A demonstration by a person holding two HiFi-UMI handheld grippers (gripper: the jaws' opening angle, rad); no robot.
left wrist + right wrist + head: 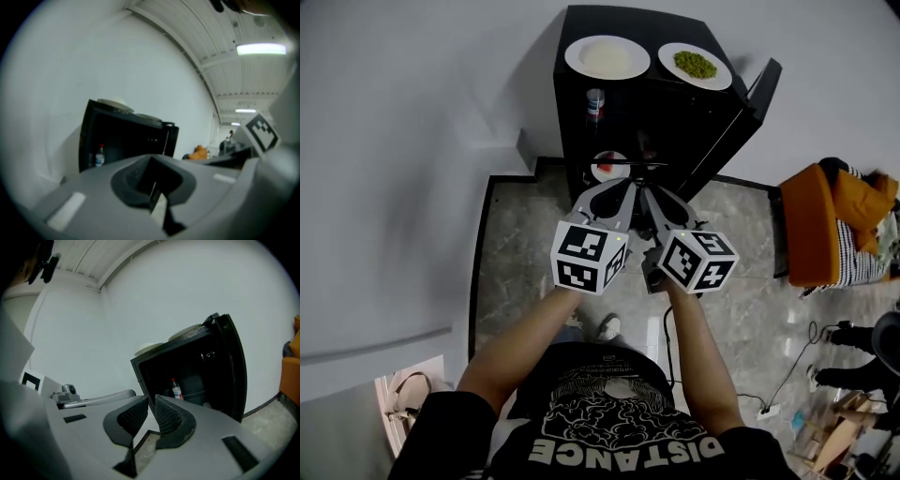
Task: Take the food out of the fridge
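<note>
Black mini fridge [694,112] stands open; the small white plate of red food [609,167] sits on its lower shelf, just ahead of both grippers, likely nearer the left gripper [151,180]. It and the right gripper [151,400] have their jaws pressed together, empty.

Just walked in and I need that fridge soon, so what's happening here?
A person stands at the open fridge with a gripper in each hand. The left gripper and right gripper are both shut and empty, held in front of its shelves. A plate of white food and a plate of green food sit on top; a bottle and a third plate are inside.
</note>
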